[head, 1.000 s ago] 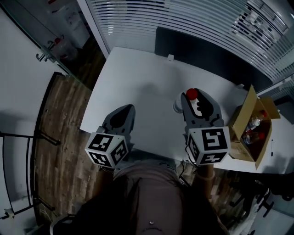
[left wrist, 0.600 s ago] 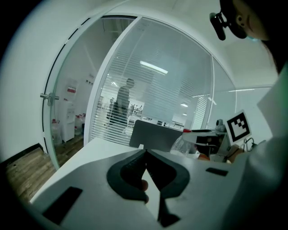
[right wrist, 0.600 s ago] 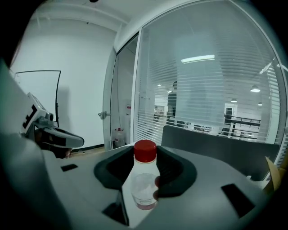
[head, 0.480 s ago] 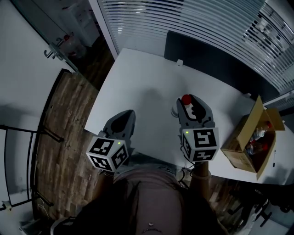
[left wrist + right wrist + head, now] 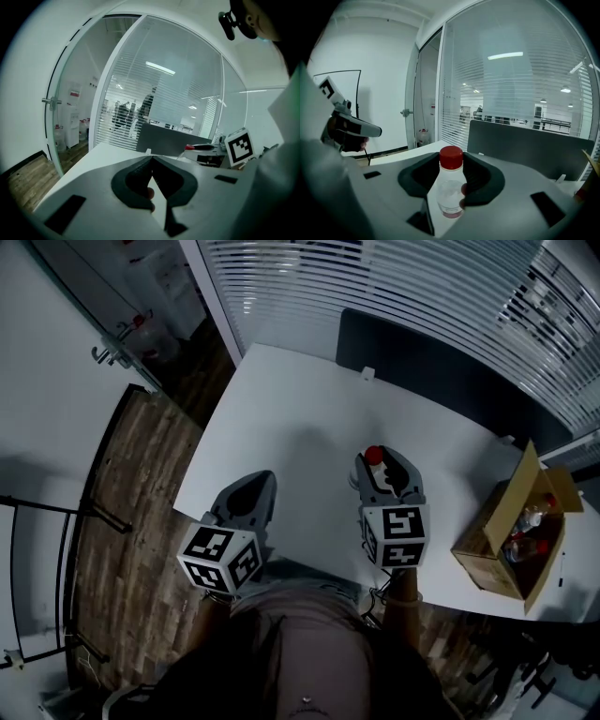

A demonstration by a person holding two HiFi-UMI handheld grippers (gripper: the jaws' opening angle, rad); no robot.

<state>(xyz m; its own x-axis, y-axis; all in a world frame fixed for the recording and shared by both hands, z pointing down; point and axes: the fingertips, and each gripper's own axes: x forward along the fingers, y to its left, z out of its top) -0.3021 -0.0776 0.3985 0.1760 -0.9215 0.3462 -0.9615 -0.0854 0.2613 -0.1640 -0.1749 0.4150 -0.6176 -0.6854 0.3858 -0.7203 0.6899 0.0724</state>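
A small clear bottle (image 5: 450, 190) with a red cap (image 5: 451, 157) stands upright between the jaws of my right gripper (image 5: 451, 169), which is shut on it. In the head view this right gripper (image 5: 378, 465) hovers over the near right part of the white table (image 5: 291, 418), the bottle's red cap (image 5: 374, 455) showing at its tip. My left gripper (image 5: 263, 480) hangs over the table's near left edge, its jaws shut with nothing between them. Seen from the left gripper (image 5: 152, 161), the right gripper's marker cube (image 5: 238, 145) sits to the right.
An open cardboard box (image 5: 511, 526) holding several bottles stands at the table's right end. A dark panel (image 5: 422, 357) runs along the far edge before a blinded glass wall. Wood floor (image 5: 122, 512) and a glass door lie to the left.
My right gripper, with the bottle still in it, has shifted a little left and back toward the near edge. The left gripper has stayed put.
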